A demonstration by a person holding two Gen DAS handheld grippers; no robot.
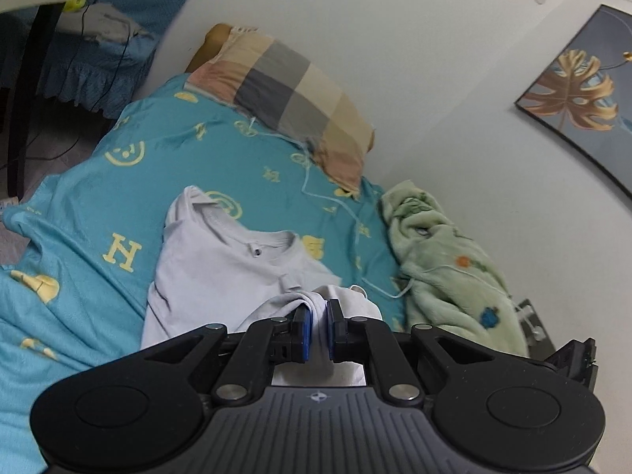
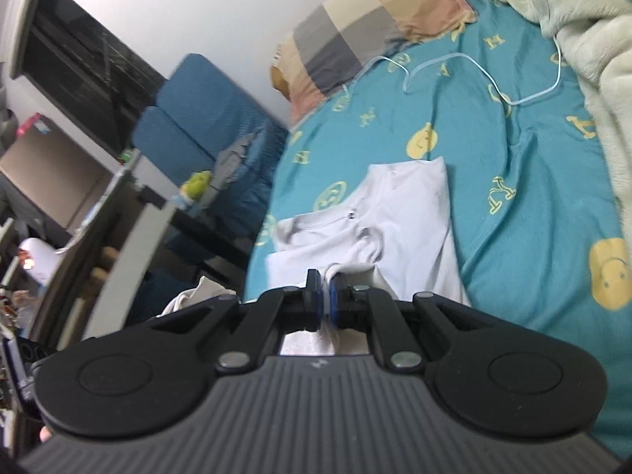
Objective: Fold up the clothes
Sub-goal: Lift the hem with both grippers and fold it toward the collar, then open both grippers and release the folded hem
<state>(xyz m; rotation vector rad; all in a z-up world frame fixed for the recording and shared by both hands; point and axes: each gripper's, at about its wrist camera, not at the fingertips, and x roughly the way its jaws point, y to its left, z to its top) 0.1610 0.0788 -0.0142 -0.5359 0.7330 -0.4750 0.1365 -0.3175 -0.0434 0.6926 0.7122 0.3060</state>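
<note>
Yellow "H" letters on teal bedsheet [image 1: 87,213]

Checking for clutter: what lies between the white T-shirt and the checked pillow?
Only teal bedsheet between T-shirt and pillow; shown in both wrist views.

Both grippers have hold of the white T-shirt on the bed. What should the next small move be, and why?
Probably carry the pinched edge forward toward the collar and lay it down. The left gripper and right gripper are each shut on a bunched fold of the white T-shirt, while its collar end lies flat on the teal bedsheet, so the fold looks half done.
</note>
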